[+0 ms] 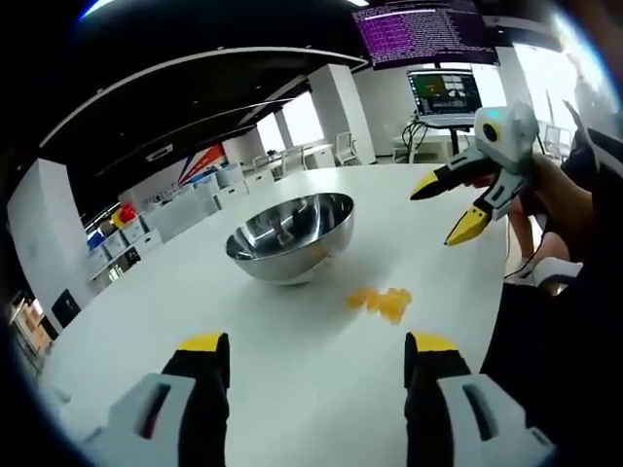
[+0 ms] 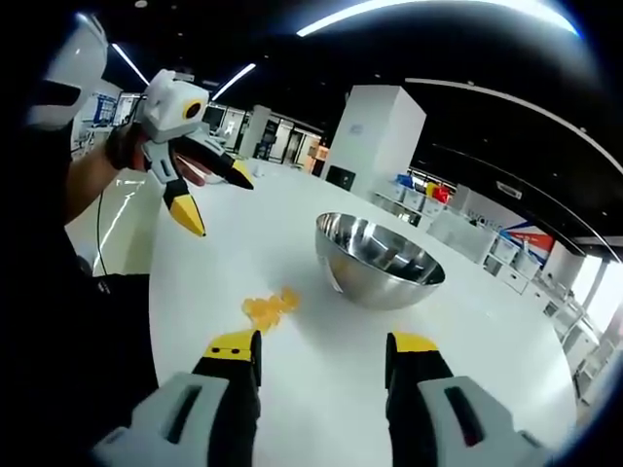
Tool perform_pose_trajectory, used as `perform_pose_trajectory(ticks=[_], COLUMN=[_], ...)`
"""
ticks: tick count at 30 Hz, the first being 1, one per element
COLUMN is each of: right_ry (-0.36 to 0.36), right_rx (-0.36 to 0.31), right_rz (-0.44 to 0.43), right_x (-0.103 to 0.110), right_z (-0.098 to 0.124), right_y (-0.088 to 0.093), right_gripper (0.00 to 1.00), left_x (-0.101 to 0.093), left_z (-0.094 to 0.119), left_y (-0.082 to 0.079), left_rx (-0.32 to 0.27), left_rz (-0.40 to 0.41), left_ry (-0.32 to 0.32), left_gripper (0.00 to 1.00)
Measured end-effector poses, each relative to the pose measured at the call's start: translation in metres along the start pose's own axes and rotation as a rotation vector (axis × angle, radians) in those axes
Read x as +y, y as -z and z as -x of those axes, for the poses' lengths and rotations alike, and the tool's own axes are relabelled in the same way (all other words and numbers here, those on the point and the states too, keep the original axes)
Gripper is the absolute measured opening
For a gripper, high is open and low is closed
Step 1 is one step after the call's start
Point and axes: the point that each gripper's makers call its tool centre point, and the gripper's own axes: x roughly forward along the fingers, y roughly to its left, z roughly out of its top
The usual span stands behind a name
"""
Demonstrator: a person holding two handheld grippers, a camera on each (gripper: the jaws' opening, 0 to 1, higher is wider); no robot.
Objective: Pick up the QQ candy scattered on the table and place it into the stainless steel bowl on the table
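Nearest the lens in the left gripper view, the left tongs (image 1: 318, 355) stood spread and held nothing, low over the white table (image 1: 292, 409), with the stainless steel bowl (image 1: 290, 236) ahead of them. The QQ candy (image 1: 382, 302) lay in a small yellow cluster on the table just beside the bowl, on the side toward the tongs, not touching its wall. The right tongs (image 2: 323, 360) were likewise spread and empty, aimed between the candy and the bowl; in the left gripper view they hung raised above the table, well apart from the bowl. No yellow piece could be made out inside the bowl, though only part of its mirrored interior showed. As far as this showed, the task seemed barely begun: the cluster was ungrasped, and every pick and drop remained.
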Motion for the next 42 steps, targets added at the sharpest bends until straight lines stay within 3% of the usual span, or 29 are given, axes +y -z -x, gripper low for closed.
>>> perform_pose_trajectory(ticks=[29,42], right_ry=[-0.007,-0.008], right_rx=[0.009,-0.003], right_rz=[0.004,0.022], right_x=[0.0014,-0.0005], right_z=[-0.0018,-0.0067], right_y=[0.0025,-0.0062], right_gripper=[0.47,0.47], left_x=[-0.0030,-0.0024], left_z=[-0.0025,-0.0025], left_y=[0.0014,0.0031], left_rx=[0.005,0.010], left_rz=[-0.004,-0.002], left_ry=[0.011,0.008], left_gripper=[0.72,0.72])
